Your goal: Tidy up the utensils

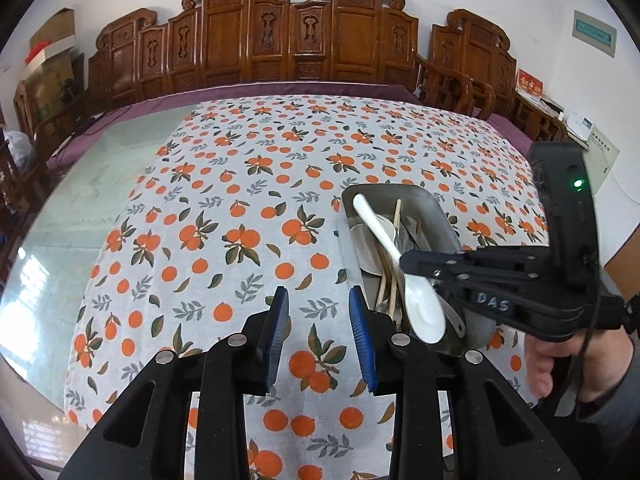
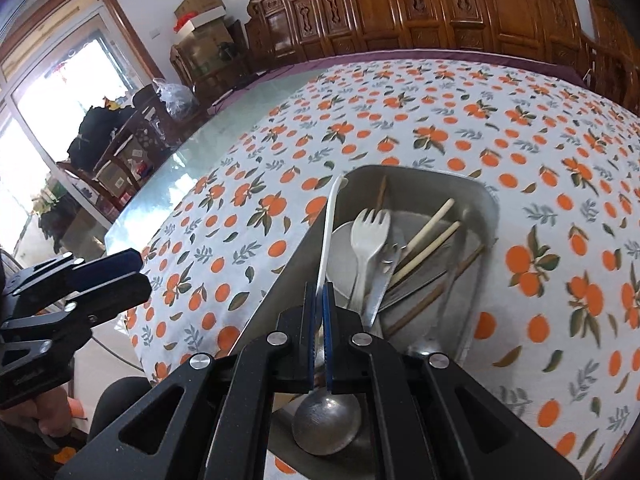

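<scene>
Right now the white spoon [image 1: 400, 264] is pinched edge-on between the blue pads of the right tool [image 2: 320, 328], which is closed tight on its handle; in the left wrist view its bowl hangs low at about 5 o'clock and its handle tip rises toward 11 o'clock, above the metal tray [image 1: 434, 208]. Seen from the right wrist, the spoon's thin handle [image 2: 329, 224] runs up toward 12 o'clock along the tray's left wall [image 2: 288, 264].

Inside the tray lie a white plastic fork [image 2: 369, 228], a smaller metal fork [image 2: 386, 266], pale chopsticks [image 2: 430, 236], darker brown chopsticks [image 2: 440, 288] and a metal spoon [image 2: 326, 420] whose bowl sits at 6 o'clock, under the right tool.

At 9 o'clock of the tray, the left tool [image 1: 318, 336] hovers over the cloth with its blue pads [image 1: 276, 336] standing partly apart and nothing between them. A hand [image 1: 560, 364] grips the right tool's handle at 4 o'clock in the left view.

The tray rests on an orange-printed tablecloth [image 1: 240, 200] spread over the glass-topped desk [image 1: 100, 184], with carved wooden chairs [image 1: 280, 40] along the far edge.
</scene>
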Motion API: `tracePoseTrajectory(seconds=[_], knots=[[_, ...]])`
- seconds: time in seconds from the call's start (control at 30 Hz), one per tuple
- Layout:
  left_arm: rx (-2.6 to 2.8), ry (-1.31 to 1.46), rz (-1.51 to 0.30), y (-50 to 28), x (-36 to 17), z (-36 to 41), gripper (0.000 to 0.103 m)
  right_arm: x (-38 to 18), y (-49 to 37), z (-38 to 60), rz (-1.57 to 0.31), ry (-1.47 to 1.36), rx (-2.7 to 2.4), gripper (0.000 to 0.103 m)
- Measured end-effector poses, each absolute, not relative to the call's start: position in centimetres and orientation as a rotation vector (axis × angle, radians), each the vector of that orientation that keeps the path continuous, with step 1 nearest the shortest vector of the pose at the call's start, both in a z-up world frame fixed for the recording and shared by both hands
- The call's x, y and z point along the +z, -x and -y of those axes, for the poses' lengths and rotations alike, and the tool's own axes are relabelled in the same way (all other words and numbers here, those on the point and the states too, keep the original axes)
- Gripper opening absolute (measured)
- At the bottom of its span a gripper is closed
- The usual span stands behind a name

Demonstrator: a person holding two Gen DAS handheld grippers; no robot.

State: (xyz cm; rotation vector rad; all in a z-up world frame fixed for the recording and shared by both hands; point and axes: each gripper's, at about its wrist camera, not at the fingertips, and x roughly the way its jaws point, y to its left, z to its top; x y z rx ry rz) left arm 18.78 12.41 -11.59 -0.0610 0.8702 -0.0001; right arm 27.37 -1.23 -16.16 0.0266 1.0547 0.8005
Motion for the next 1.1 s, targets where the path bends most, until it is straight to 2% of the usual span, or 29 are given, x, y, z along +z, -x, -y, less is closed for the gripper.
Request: tracePoseTrajectory(seconds=[0.2, 0.53, 0.63, 0.67, 0.7, 0.73, 0.77, 0.83, 0.87, 0.9, 0.93, 1.0, 1.1], knots=[[0.0, 0.062, -0.869, -18.6, -11.6, -12.5, 0.029, -16.6, -27.4, 1.0, -1.058, -0.03, 0.794, 0.008], [-0.013, 0.06, -0.859, -18.4, -11.1, -11.7, 0.032, -15.1, -26.9, 3.3, -0.995, -0.018, 0.782, 0.008], [-0.02, 0.061, -0.856, -18.4, -11.0, -11.2, 0.036, -13.8, -26.2, 4.9, -0.942, -0.006, 0.756, 0.008], [-0.023, 0.061, -0.855, -18.4, -11.0, -11.0, 0.04, -13.5, -26.0, 5.2, -0.931, -0.004, 0.75, 0.008], [-0.025, 0.061, -0.853, -18.4, -10.9, -10.8, 0.05, -13.1, -25.8, 5.8, -0.916, -0.001, 0.738, 0.009], [-0.025, 0.061, -0.848, -18.3, -10.9, -10.6, 0.055, -12.8, -25.6, 6.3, -0.904, 0.0, 0.728, 0.013], [-0.027, 0.062, -0.841, -18.3, -10.8, -10.4, 0.063, -12.5, -25.3, 6.9, -0.891, -0.001, 0.718, 0.022], [-0.032, 0.065, -0.829, -18.3, -10.6, -10.0, 0.077, -11.9, -24.8, 7.9, -0.872, -0.004, 0.705, 0.033], [-0.031, 0.064, -0.824, -18.2, -10.5, -9.7, 0.084, -11.6, -24.6, 8.6, -0.863, -0.003, 0.691, 0.042], [-0.032, 0.062, -0.818, -18.2, -10.5, -9.6, 0.087, -11.4, -24.4, 9.1, -0.856, -0.003, 0.678, 0.052], [-0.03, 0.056, -0.813, -18.2, -10.4, -9.3, 0.088, -11.2, -24.2, 9.6, -0.849, -0.004, 0.665, 0.058], [-0.036, 0.052, -0.808, -18.2, -10.3, -8.7, 0.093, -10.8, -23.7, 10.9, -0.832, -0.01, 0.633, 0.079], [-0.045, 0.055, -0.803, -18.1, -10.2, -8.2, 0.095, -10.4, -23.1, 12.5, -0.817, -0.021, 0.584, 0.098]])
